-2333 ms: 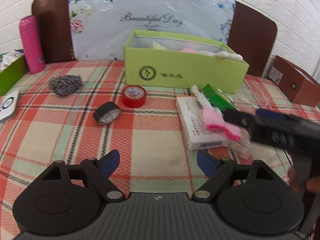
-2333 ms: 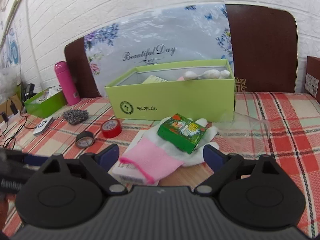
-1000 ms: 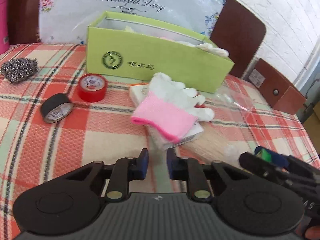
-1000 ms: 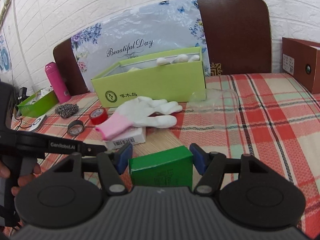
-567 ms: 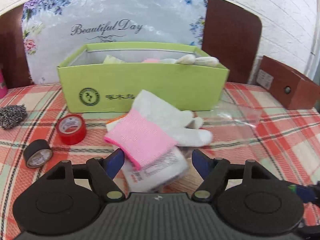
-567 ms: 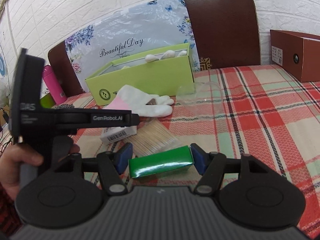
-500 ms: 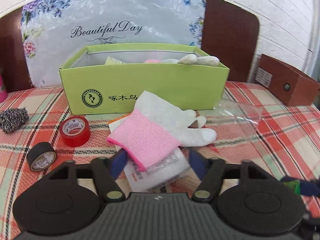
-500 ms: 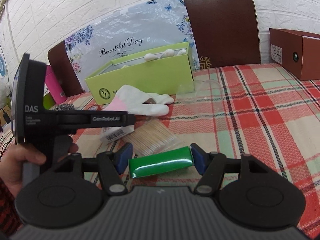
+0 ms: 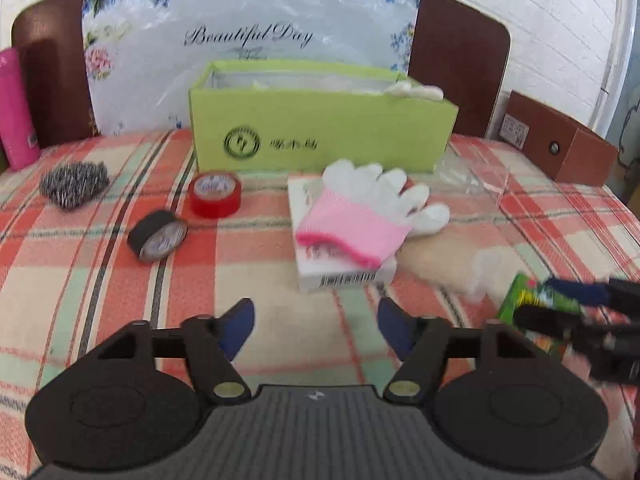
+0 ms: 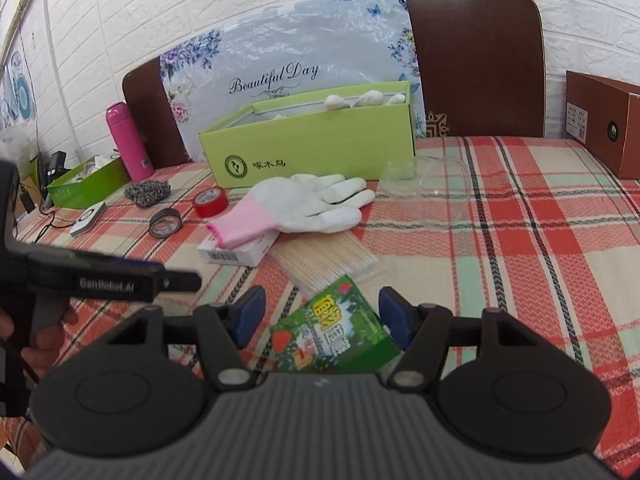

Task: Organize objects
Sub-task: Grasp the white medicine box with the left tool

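Observation:
My left gripper [image 9: 316, 316] hovers over the checked tablecloth [image 9: 100, 280] with its jaws opening and nothing between them. Just beyond it a white glove with a pink cuff [image 9: 360, 216] lies on a flat white carton [image 9: 340, 276]. Behind that stands the open lime-green box [image 9: 320, 136]. My right gripper [image 10: 322, 314] is shut on a small green printed box [image 10: 332, 336], which is tilted so its picture face shows. That box [image 9: 532, 304] also shows at the right edge of the left wrist view. The left gripper [image 10: 180, 278] reaches in from the left of the right wrist view.
A red tape roll [image 9: 216, 196], a black tape roll [image 9: 158, 236], a steel scourer [image 9: 74, 184] and a pink bottle [image 9: 14, 112] lie to the left. A toothpick pack [image 10: 328, 260] and a clear plastic dish [image 10: 424, 184] sit near the glove. A brown box [image 9: 560, 140] stands at the far right.
The left gripper's jaws went from nearly shut to wide apart, and it drew back from the glove. The small green box in the right gripper tilted to show its printed face.

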A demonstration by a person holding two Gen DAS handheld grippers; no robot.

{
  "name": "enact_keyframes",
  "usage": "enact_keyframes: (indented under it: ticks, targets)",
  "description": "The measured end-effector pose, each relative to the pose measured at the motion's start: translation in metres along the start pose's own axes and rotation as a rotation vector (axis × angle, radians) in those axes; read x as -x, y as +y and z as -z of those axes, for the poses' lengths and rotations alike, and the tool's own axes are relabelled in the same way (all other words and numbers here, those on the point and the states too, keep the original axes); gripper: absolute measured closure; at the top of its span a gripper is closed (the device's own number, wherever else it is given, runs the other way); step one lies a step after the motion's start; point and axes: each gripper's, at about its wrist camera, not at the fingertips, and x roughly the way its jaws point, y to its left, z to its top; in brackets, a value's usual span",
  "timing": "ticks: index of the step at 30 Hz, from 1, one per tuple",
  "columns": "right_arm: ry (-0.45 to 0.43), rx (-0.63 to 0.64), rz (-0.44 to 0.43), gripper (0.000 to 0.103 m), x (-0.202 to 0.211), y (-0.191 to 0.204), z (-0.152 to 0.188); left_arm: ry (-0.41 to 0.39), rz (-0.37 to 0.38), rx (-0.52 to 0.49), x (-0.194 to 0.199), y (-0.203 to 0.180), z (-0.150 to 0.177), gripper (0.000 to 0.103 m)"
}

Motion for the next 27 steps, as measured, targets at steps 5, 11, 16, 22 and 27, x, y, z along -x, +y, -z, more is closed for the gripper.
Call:
enact_keyframes:
  ticks: [5, 11, 16, 22, 27]
  targets:
    - [0.016, 0.01, 0.017, 0.039, 0.004, -0.002, 0.005, -0.008, 0.007, -0.061, -0.032, -0.023, -0.015, 0.026]
    - [0.049, 0.016, 0.025, 0.033, 0.002, -0.004, 0.012, 0.048, 0.022, 0.009, -0.046, -0.006, -0.016, 0.033]
    - [0.056, 0.026, 0.022, 0.027, -0.001, -0.002, 0.015, 0.095, 0.013, -0.039, -0.011, 0.002, 0.007, 0.033]
    - [0.067, 0.051, 0.022, 0.022, -0.007, 0.002, 0.017, 0.108, -0.025, -0.03, 0.02, 0.015, 0.032, 0.032]
    - [0.087, 0.114, 0.058, 0.021, -0.008, 0.009, 0.021, 0.096, -0.053, -0.012, -0.001, 0.013, 0.019, 0.025]
